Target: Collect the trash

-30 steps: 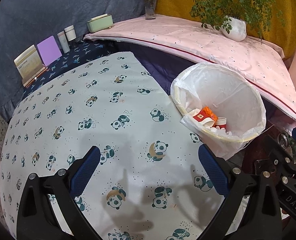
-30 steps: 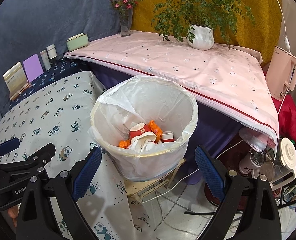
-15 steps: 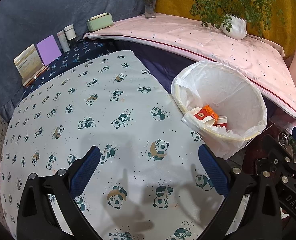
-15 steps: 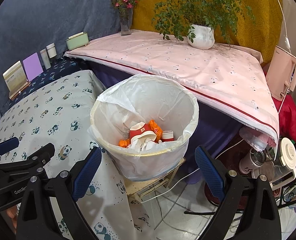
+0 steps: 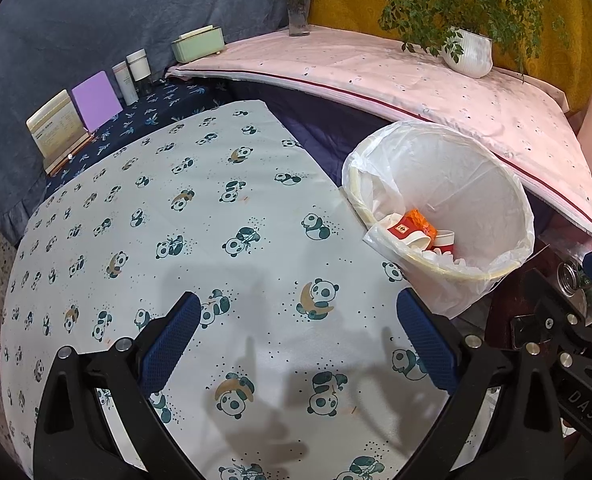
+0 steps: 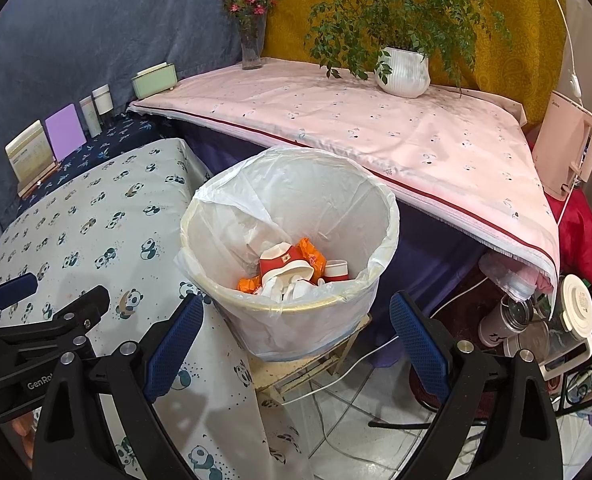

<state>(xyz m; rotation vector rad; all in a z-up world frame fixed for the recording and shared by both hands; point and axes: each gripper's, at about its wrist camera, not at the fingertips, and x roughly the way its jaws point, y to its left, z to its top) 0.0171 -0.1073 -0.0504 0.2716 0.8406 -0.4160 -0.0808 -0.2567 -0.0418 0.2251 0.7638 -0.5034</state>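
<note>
A white bin with a plastic liner (image 6: pixel 379 216) stands beside the panda-print table (image 5: pixel 216 216); it also shows in the left wrist view (image 5: pixel 511 184). Inside lie red-and-white paper cups (image 6: pixel 284 260), an orange wrapper (image 6: pixel 309 254) and white scraps. The cups also show in the left wrist view (image 5: pixel 405 230). My left gripper (image 5: pixel 299 332) is open and empty above the bare tablecloth, left of the bin. My right gripper (image 6: pixel 296 328) is open and empty just in front of the bin.
A pink-covered table (image 6: pixel 375 128) with a potted plant (image 6: pixel 403 72) and a flower vase (image 6: pixel 252 48) stands behind the bin. Cards, jars and a green box (image 5: pixel 198 42) line the far edge. Bottles (image 6: pixel 511 312), cables and a stool are on the floor.
Both grippers have drifted only slightly; the bin and table look almost the same. Both stay open and empty.
</note>
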